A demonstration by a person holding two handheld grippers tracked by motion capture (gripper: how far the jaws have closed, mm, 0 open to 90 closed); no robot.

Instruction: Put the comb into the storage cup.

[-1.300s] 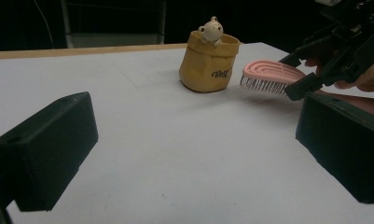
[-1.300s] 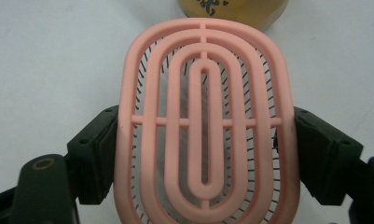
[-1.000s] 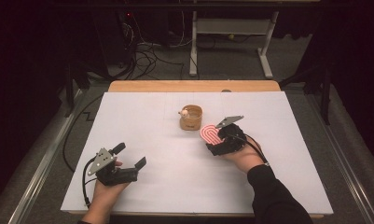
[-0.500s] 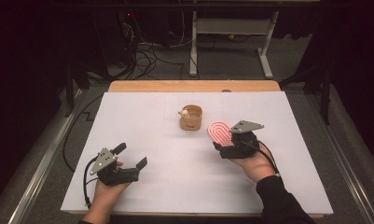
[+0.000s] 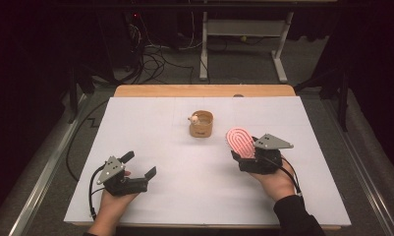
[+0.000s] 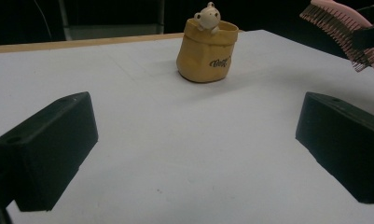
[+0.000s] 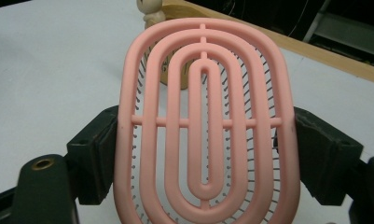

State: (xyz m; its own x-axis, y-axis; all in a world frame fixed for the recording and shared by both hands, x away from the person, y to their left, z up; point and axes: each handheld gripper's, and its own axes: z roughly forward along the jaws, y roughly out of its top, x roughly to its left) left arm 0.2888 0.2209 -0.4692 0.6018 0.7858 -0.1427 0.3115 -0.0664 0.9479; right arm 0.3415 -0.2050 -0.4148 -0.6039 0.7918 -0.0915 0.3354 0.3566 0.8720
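Blocking most of the pot [image 7: 168,28]: pink brush [image 7: 205,126].

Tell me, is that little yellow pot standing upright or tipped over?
Upright. The yellow pot sits on its base on the white table, mouth up, a small figure peeking over its rim.

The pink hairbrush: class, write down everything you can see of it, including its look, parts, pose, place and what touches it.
The pink oval hairbrush looks like plastic. Its vented back is made of nested oval rings joined by one lengthwise rib and one crossbar, with thin bristles showing through the gaps and pointing away from the camera. The right gripper clamps it, one black jaw pressed against each long edge. It is held off the white table, with its tip angled toward the small tan pot with a bear figure. Nothing else touches it.
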